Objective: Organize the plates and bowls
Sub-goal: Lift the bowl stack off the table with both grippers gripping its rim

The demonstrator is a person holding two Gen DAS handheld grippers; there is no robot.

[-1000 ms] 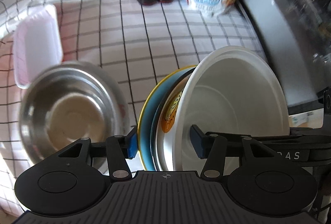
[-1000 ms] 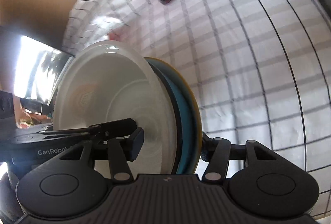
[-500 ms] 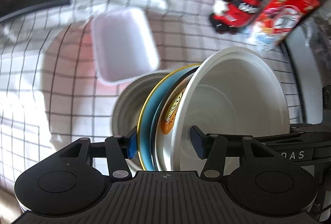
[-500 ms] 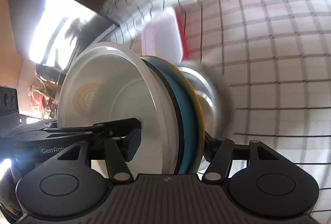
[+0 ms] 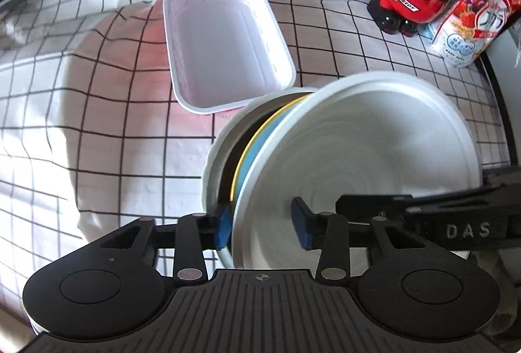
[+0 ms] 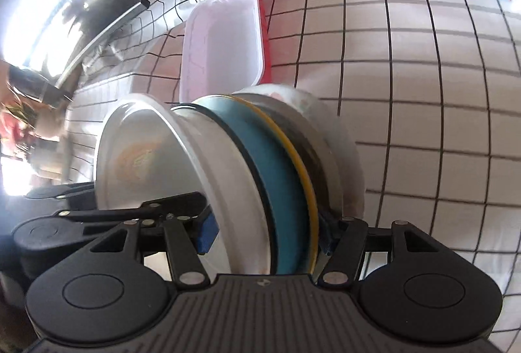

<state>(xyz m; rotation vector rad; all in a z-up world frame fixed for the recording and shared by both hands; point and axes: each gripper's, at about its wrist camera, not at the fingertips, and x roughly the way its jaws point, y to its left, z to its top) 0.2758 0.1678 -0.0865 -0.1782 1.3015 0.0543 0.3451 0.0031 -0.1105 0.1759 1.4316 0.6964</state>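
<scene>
The stack stands on edge at mid-counter (image 5: 97, 141), just by the tray's (image 5: 221, 37) near end, resting against a wide bowl (image 6: 345, 151) behind it. The right tongs (image 6: 265, 235) are clamped across the white bowl (image 5: 374, 141) and the blue plate (image 6: 276, 174). The left tongs (image 5: 262, 222) have just been closing with the white bowl's wall between them; whether they pinch yet I cannot tell. Best to tip the stack flat into the wide bowl slowly, rims centred, both grips firm until it seats.
</scene>
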